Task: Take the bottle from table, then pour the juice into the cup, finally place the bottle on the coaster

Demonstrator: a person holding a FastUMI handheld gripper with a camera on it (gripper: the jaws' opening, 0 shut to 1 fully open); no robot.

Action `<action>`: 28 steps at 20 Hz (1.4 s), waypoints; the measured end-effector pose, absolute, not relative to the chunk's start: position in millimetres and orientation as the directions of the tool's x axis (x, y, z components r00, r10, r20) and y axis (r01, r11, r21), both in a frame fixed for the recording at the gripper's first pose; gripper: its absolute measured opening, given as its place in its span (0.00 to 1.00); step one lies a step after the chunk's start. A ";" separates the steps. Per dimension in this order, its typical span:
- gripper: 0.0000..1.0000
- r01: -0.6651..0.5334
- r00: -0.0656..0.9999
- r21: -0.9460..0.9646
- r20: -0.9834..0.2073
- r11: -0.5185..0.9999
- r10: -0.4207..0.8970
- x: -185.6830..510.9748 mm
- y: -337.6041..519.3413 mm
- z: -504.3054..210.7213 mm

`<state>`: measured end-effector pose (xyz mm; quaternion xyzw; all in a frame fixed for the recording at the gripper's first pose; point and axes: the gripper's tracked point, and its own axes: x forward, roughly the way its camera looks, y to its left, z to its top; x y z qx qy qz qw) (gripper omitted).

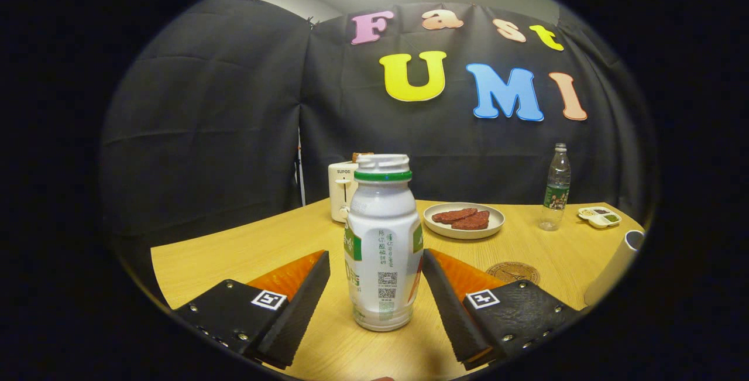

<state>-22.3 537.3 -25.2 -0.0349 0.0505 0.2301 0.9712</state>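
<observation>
A white bottle with a green band under its open neck and a green label stands upright on the wooden table. It sits between the fingers of my gripper, which is open: a gap shows on the left side, and the right finger stands close to the bottle. A round brown coaster lies just beyond the right finger. A white cup stands further right, partly cut off.
Beyond the bottle stand a white toaster, a plate with reddish-brown slices, a clear water bottle and a small white divided dish. Black cloth walls close the back.
</observation>
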 end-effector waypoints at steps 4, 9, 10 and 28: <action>0.80 -0.421 0.903 -0.046 -0.118 0.906 0.414 -12.4 539.1 -30.7; 0.74 -0.405 0.910 -0.044 -0.111 0.913 0.399 -10.2 539.2 -30.1; 0.74 -0.397 0.914 -0.036 -0.111 0.917 0.391 -10.3 536.8 -29.7; 0.73 -0.331 0.936 0.540 0.083 0.774 0.342 -5.4 466.4 38.3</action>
